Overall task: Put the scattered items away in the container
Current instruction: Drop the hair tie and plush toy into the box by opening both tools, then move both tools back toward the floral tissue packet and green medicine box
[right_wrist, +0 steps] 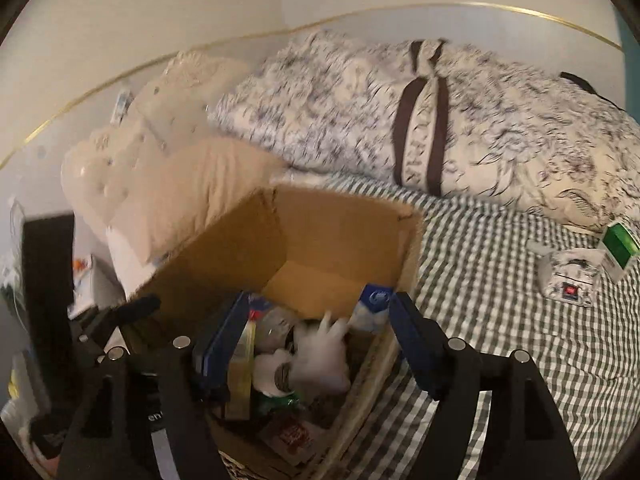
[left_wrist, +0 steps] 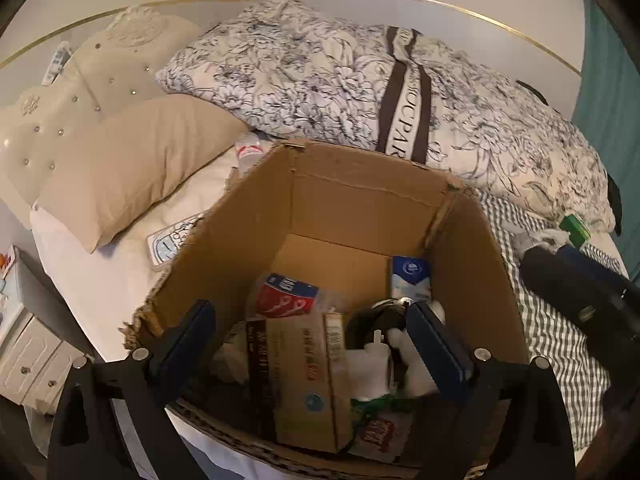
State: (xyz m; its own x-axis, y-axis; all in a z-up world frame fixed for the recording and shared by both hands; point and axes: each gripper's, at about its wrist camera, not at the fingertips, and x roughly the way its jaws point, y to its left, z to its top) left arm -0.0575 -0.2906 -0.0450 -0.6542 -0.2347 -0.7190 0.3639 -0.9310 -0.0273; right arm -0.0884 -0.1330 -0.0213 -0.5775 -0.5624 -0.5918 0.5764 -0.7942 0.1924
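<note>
An open cardboard box (left_wrist: pixel 360 200) (right_wrist: pixel 340 236) stands on the bed. Inside lie a red-labelled bottle (left_wrist: pixel 286 294), a tan carton (left_wrist: pixel 308 380), a blue-and-white pack (left_wrist: pixel 410 276) (right_wrist: pixel 376 300) and white items. My left gripper (left_wrist: pixel 312 320) hangs open over the box with nothing between its pads. My right gripper (right_wrist: pixel 320 316) is open above the box's right side; a blurred white item (right_wrist: pixel 320 356) sits below its fingers, untouched. On the checked sheet lie a green box (right_wrist: pixel 620 246) (left_wrist: pixel 574 230) and a white patterned packet (right_wrist: pixel 570 278). A clear bottle (left_wrist: pixel 250 152) lies behind the box.
A beige pillow (left_wrist: pixel 132 168) and a pale flat packet (left_wrist: pixel 170 244) lie left of the box. A folded floral quilt (left_wrist: pixel 360 80) fills the back of the bed. A tufted headboard (left_wrist: pixel 80 92) and a white nightstand (left_wrist: pixel 28 352) are at the left.
</note>
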